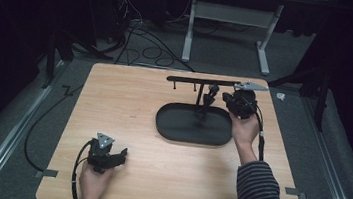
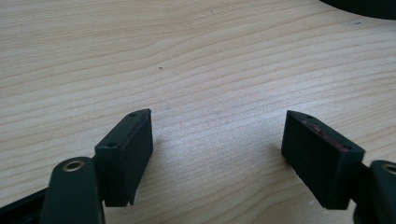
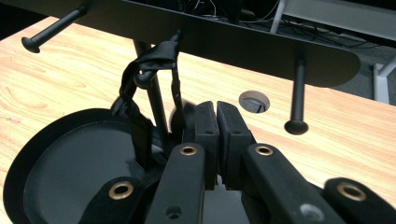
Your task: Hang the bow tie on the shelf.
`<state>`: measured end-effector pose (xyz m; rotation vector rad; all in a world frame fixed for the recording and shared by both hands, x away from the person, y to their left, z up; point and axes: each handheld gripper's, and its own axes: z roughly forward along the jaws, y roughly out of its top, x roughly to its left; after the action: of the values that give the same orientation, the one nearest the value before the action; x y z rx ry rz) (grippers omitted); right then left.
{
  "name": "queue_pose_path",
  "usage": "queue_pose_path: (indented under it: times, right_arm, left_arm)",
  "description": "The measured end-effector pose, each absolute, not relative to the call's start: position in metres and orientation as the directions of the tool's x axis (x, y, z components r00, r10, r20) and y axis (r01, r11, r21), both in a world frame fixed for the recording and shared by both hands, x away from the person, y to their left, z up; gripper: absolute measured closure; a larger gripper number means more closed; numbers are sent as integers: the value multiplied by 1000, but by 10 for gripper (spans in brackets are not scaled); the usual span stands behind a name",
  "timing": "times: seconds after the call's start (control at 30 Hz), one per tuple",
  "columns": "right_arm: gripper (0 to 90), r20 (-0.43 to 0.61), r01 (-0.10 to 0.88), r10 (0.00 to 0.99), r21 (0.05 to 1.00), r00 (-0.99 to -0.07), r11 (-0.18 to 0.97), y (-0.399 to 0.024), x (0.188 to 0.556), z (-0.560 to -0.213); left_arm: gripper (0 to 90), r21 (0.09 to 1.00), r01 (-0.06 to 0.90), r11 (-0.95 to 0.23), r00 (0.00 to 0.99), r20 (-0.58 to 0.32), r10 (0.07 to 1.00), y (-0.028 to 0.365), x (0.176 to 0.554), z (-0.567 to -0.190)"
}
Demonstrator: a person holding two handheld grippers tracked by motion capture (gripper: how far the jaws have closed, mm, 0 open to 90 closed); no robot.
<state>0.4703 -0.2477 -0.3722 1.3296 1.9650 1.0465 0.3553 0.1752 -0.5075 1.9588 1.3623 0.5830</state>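
A black strap (image 3: 154, 58) hangs looped over a peg under the crossbar (image 3: 243, 44) of a black stand whose oval tray base (image 1: 193, 124) sits on the far right part of the wooden table (image 1: 128, 109). The right gripper (image 3: 216, 114) sits just beside the strap's hanging end, its jaws pressed together, and whether they pinch any of the strap cannot be told. Well apart, near the table's front left edge, the left gripper (image 1: 120, 154) rests low over bare wood with its jaws wide apart.

Left gripper (image 1: 119, 154) low at near edge, jaws wide apart, cradled in left hand (image 1: 94, 180). Right gripper (image 1: 229, 99) stretched far forward, jaws pressed together, striped sleeve (image 1: 259, 192) trailing behind.
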Motion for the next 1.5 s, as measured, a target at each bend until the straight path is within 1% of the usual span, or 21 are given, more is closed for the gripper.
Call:
queue_pose_path:
  times: [0.13,0.4,0.47,0.5,0.57,0.6,0.63,0.67,0.7,0.97,1.2,1.5]
  right_arm:
    - [893,-12,511,930,833,-367,213,-247,470,-373]
    - [847,1,510,927,836,-374,205,-251,466,-373]
    - [824,5,507,927,838,-375,200,-253,464,-373]
    - [797,9,507,928,839,-373,196,-255,461,-373]
    - [783,8,505,927,840,-376,198,-256,461,-373]
    - [763,11,502,927,843,-375,193,-258,459,-373]
    - [719,25,501,927,847,-373,179,-261,457,-373]
    - [719,25,501,927,847,-373,179,-261,457,-373]
    - [691,23,495,928,851,-372,177,-264,455,-374]
    - [632,50,502,928,851,-370,155,-275,448,-377]
    - [612,53,490,927,859,-370,147,-281,442,-377]
    - [597,81,487,928,866,-364,115,-291,432,-377]
  left_arm:
    - [254,738,634,-229,354,-15,935,175,355,-508]
    - [253,738,634,-229,355,-15,935,175,355,-508]
    - [253,740,634,-226,353,-17,935,175,355,-508]
    - [253,740,633,-226,354,-16,935,175,355,-508]
    - [253,740,633,-226,353,-16,935,175,355,-508]
    - [253,740,633,-226,353,-16,935,175,355,-508]
    - [253,740,633,-227,354,-16,935,175,355,-508]
    - [253,740,633,-227,354,-16,935,175,355,-508]
    - [253,740,633,-227,354,-16,935,175,355,-508]
    - [253,740,633,-227,353,-16,935,175,355,-508]
    - [253,740,633,-228,354,-15,935,175,355,-508]
    - [253,740,633,-228,354,-15,935,175,355,-508]
